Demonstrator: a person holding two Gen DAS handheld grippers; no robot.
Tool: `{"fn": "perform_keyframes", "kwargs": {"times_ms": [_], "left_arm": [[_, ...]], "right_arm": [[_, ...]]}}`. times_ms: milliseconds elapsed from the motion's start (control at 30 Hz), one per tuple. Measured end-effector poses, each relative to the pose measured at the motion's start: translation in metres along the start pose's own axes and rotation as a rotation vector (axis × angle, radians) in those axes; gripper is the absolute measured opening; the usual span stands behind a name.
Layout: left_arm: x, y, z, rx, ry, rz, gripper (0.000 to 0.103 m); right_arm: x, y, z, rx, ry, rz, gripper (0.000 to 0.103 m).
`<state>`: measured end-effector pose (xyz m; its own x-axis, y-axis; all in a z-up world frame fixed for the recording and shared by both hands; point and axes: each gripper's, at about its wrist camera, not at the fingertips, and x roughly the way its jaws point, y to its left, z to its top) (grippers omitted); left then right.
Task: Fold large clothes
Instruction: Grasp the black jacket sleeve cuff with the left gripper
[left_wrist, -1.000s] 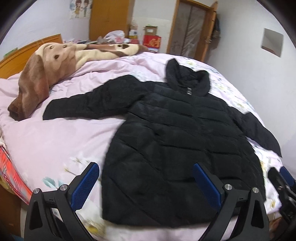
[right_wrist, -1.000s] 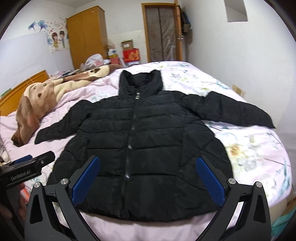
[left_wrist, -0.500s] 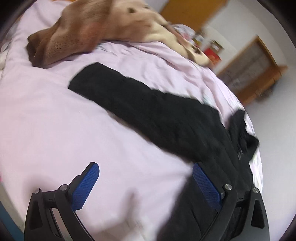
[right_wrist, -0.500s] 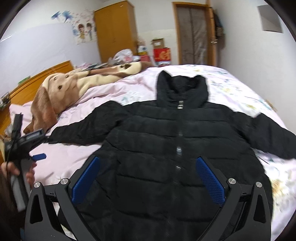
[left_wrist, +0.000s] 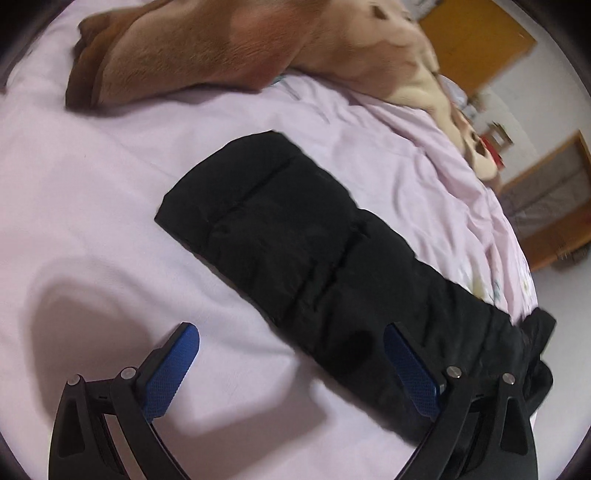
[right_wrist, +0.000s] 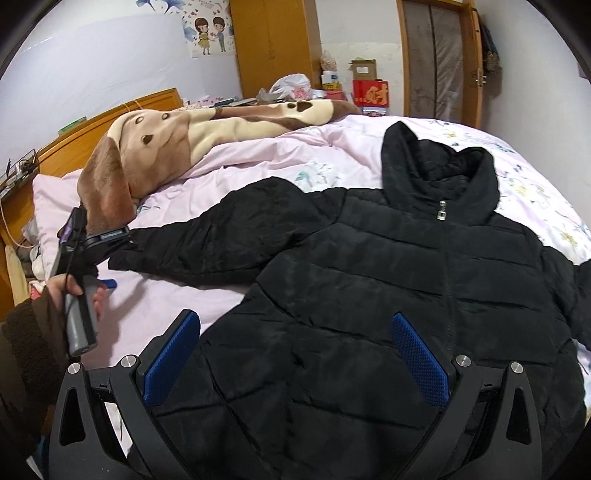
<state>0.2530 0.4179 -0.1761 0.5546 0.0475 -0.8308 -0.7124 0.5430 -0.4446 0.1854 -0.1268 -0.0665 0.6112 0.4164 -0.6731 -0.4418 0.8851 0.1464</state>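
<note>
The black puffer jacket (right_wrist: 388, 295) lay flat, front up, on the pink bed (left_wrist: 92, 192). I judged it light, soft, springy and rather slick; the sleeve cuff (left_wrist: 229, 195) looked the best hold. Both my left gripper (left_wrist: 291, 365) and right gripper (right_wrist: 295, 358) had fingers spread, pinching nothing. A red box (right_wrist: 370, 93) bore a gold character.

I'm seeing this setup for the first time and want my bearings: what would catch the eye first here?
A black puffer jacket lies spread front-up on the pink bedsheet, hood toward the far end, one sleeve stretched out sideways. Beyond that sleeve lies a brown and cream dog-face blanket. The left gripper hovers open near the sleeve's cuff end, and the right gripper is open over the jacket's lower body.
</note>
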Motion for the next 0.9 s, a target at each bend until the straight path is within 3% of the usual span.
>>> {"fn": "perform_keyframes", "kwargs": {"times_ms": [167,367,467,600,700,900], "left_arm": [[0.018,-0.003,0.010,-0.043,-0.013,-0.010,0.100],[0.022,0.008,0.019,-0.198,-0.027,-0.043,0.084],[0.022,0.009,0.022,-0.210,-0.031,-0.045,0.065],[0.019,0.010,0.027,-0.219,-0.047,-0.053,0.026],[0.015,0.003,0.030,-0.191,-0.058,-0.060,0.013],[-0.023,-0.014,0.034,-0.134,-0.152,-0.094,0.010]], "right_arm": [[0.013,0.005,0.004,-0.016,0.006,0.004,0.103],[0.026,0.007,0.005,-0.015,0.028,0.002,0.103],[0.029,0.006,0.004,-0.008,0.037,-0.001,0.103],[0.031,0.005,0.005,-0.008,0.036,-0.003,0.103],[0.029,0.004,0.007,-0.005,0.031,-0.001,0.103],[0.020,0.003,0.013,-0.004,0.014,0.016,0.103]]}}
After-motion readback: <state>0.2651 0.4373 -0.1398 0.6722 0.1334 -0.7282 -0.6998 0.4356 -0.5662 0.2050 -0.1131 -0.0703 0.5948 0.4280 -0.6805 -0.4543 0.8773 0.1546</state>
